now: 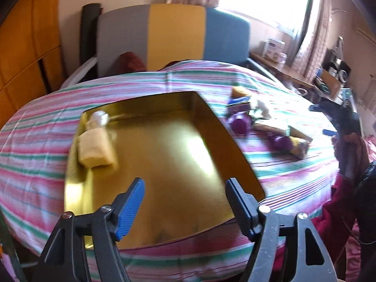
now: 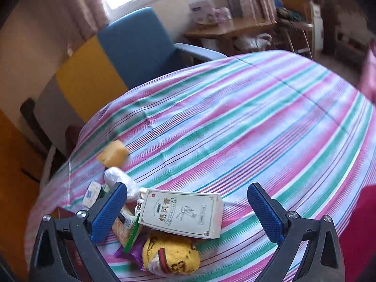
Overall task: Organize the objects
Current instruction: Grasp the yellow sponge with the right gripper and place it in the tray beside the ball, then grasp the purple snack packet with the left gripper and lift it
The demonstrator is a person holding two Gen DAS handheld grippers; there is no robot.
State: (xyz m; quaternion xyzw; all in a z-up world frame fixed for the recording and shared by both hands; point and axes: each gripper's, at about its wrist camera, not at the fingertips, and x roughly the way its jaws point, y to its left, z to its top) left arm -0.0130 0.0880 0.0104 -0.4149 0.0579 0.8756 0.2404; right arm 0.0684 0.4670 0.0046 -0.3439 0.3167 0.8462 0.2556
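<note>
A striped worktop (image 2: 235, 108) is seen; right tongs (image 2: 188, 213) are spread empty over the box (image 2: 182, 212), left tongs (image 1: 185, 206) likewise over the tray (image 1: 164, 141). The box should be gripped squarely across its narrow sides.

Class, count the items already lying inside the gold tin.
2: a yellow sponge-like block by the gold tin's left wall and a white bundle in its far-left corner. The left gripper hides some floor.

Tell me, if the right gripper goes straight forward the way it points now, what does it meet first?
Probably the white box, lying just ahead between the open fingers of the right gripper. Depth is unclear; it might pass above it to the striped cloth.
</note>
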